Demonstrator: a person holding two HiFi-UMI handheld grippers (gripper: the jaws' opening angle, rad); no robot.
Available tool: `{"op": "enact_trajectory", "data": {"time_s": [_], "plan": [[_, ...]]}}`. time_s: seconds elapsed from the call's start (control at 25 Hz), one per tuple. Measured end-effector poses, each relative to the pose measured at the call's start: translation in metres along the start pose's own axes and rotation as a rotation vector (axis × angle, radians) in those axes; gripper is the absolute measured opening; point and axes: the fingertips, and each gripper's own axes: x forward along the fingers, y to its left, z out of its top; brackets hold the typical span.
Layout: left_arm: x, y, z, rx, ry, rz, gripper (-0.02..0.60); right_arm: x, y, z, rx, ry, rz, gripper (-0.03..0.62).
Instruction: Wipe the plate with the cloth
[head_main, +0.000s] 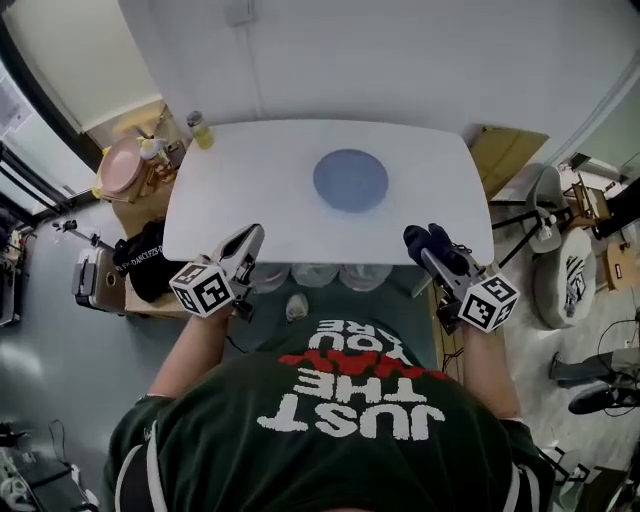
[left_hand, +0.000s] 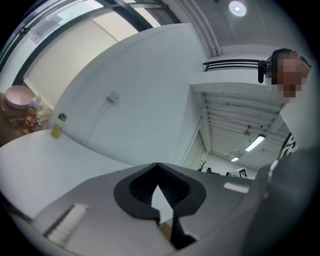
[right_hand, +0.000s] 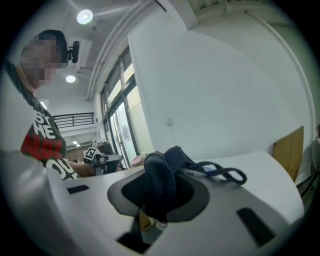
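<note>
Nearest to us, at the near edge of the white tabletop (head_main: 250, 190), the left gripper (head_main: 252, 236) is pinched fully together with nothing between its jaws. The right gripper (head_main: 436, 260) is clamped on the dark cloth (right_hand: 158, 182), which bunches up out of the jaws, with a thin loop (right_hand: 211, 168) of it trailing forward. Further in, near the middle of the tabletop and well apart from both grippers, the blue plate (head_main: 350, 180) lies flat and bare. At the far left corner stands a small yellow bottle (head_main: 201, 131), out of our way.

We judge the step in hand to be the approach, carrying the cloth to the plate. To do it well, we should bring the right gripper in over the plate and tip it down so the bunched cloth, not the hard jaw tips, meets the surface. The hold looks deep enough, but we should keep it firm so the wad doesn't drag out once it rubs. The plate may slide on the smooth top, so the left gripper could press on the near rim to steady it before we circle from the middle outward.
</note>
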Motion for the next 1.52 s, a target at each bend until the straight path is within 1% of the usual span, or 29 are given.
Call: {"op": "enact_trajectory", "data": {"time_s": [0.08, 0.16, 0.28, 0.36, 0.44, 0.56, 0.8, 0.84, 0.92, 1.08, 1.16, 1.2, 1.28, 1.36, 1.52], "plan": [[0.032, 0.036, 0.018, -0.011, 0.045, -0.038, -0.002, 0.044, -0.016, 0.015, 0.042, -0.012, -0.042, 0.069], [0.059, 0.064, 0.032, -0.009, 0.097, -0.070, -0.002, 0.079, -0.028, 0.029, 0.069, -0.010, -0.070, 0.069], [0.091, 0.104, 0.048, -0.025, 0.148, -0.109, -0.002, 0.127, -0.045, 0.046, 0.067, 0.012, -0.104, 0.069], [0.109, 0.130, 0.050, -0.043, 0.178, -0.122, -0.002, 0.155, -0.058, 0.050, 0.075, 0.029, -0.121, 0.069], [0.127, 0.149, 0.046, -0.062, 0.213, -0.131, -0.002, 0.177, -0.072, 0.052, 0.086, 0.049, -0.137, 0.070], [0.150, 0.163, 0.031, -0.084, 0.272, -0.143, -0.002, 0.196, -0.093, 0.052, 0.097, 0.089, -0.152, 0.069], [0.196, 0.177, -0.002, -0.089, 0.379, -0.145, -0.002, 0.229, -0.133, 0.046, 0.112, 0.160, -0.117, 0.069], [0.202, 0.180, -0.009, -0.095, 0.394, -0.134, -0.002, 0.235, -0.141, 0.043, 0.114, 0.173, -0.102, 0.069], [0.213, 0.188, -0.025, -0.108, 0.424, -0.087, -0.002, 0.244, -0.157, 0.036, 0.113, 0.200, -0.059, 0.069], [0.234, 0.207, -0.065, -0.168, 0.497, 0.064, 0.001, 0.259, -0.192, 0.020, 0.103, 0.263, 0.050, 0.069], [0.244, 0.215, -0.088, -0.194, 0.537, 0.137, 0.026, 0.265, -0.208, 0.009, 0.105, 0.302, 0.111, 0.069], [0.251, 0.219, -0.099, -0.199, 0.560, 0.162, 0.052, 0.269, -0.216, 0.004, 0.105, 0.316, 0.136, 0.069], [0.269, 0.224, -0.121, -0.218, 0.613, 0.186, 0.110, 0.277, -0.230, -0.003, 0.095, 0.337, 0.170, 0.069], [0.285, 0.227, -0.143, -0.250, 0.664, 0.198, 0.143, 0.285, -0.237, -0.012, 0.076, 0.358, 0.192, 0.069], [0.298, 0.232, -0.175, -0.289, 0.765, 0.233, 0.155, 0.303, -0.231, -0.030, 0.020, 0.397, 0.225, 0.069]]}}
